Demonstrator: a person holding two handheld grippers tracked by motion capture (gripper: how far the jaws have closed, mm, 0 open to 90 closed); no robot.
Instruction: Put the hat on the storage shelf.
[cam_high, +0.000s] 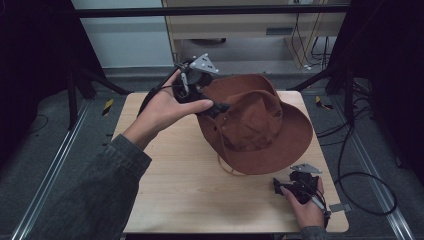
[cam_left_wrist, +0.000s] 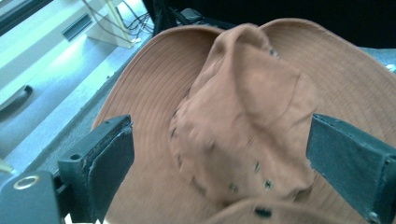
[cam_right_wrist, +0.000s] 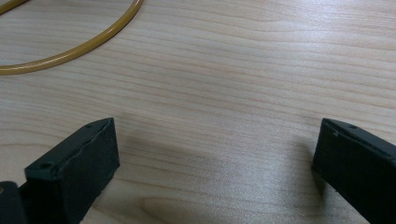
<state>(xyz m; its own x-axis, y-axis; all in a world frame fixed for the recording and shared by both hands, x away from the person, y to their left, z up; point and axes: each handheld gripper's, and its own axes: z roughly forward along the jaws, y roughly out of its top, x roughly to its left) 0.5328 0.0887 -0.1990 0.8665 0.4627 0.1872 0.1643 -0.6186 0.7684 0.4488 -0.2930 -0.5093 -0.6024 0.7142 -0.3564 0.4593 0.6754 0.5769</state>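
Looking down from the high view, I see the brown hat (cam_high: 260, 120) lying on the wooden table (cam_high: 180, 190), toward its far right part, crown tipped toward my left gripper (cam_high: 220, 107). That gripper sits at the hat's left edge, beside the crown; whether a tip touches the cloth is hard to tell at this angle. My right gripper (cam_high: 276, 186) rests low near the table's near right corner, apart from the brim. A thin tan chin cord (cam_high: 227, 167) loops out below the brim.

Left gripper view: jaws spread wide, nothing pinched, the hat (cam_left_wrist: 243, 121) straight ahead with its crumpled crown between the jaw lines but farther off. Fabric looks soft, light, floppy; the crown dents easily. The stitched brim is probably stiffer, so I judge the brim edge the best hold, or a pinch on the crown fold.

Right gripper view: jaws released, bare table (cam_right_wrist: 233, 93) between them, the cord (cam_right_wrist: 79, 46) curving at top left. The cord would likely slip.
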